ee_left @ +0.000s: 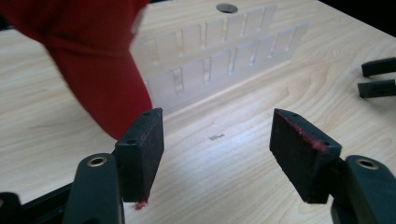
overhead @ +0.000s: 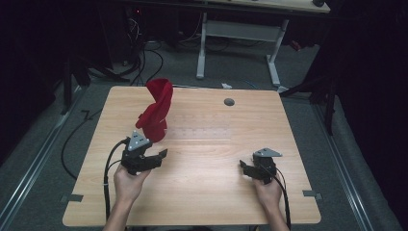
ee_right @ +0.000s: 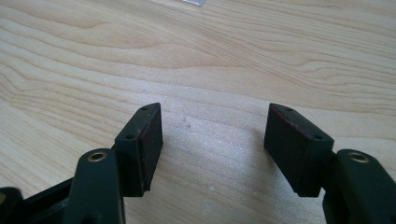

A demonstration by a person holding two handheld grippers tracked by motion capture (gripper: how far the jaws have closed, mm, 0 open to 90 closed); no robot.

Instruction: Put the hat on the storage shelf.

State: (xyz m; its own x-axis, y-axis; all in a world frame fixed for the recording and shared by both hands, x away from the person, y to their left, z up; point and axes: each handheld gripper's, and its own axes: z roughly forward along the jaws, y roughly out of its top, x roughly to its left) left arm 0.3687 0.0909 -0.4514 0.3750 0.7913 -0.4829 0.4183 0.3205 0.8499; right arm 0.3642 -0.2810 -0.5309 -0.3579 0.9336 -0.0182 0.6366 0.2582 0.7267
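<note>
With both hands low in the high view, the left gripper (overhead: 161,156) sits at lower left of centre, its jaws spread wide and nothing between them; the red cloth (overhead: 155,110) rises just above it in the frame, twisted and standing tall over the left half of the wooden table (overhead: 216,192); cloth and gripper are close, though whether they touch I cannot tell from up here. Over to the left gripper view now; the red cloth (ee_left: 93,60) fills the upper left, blurred, its lower tip hanging down just behind the left-hand jaw, outside the gap; bare wood shows between the two pads. A clear plastic rack (ee_left: 219,56) with rows of slots stands across the upper middle, right beside the cloth; a dark round hole (ee_left: 227,8) in the tabletop sits at the top edge; the other gripper's two black jaw tips poke in at the right edge. Down at lower right of the high view, the right gripper (overhead: 246,168) rests well apart from the cloth; in the right gripper view its jaws stand wide open, only wood grain between them.
</note>
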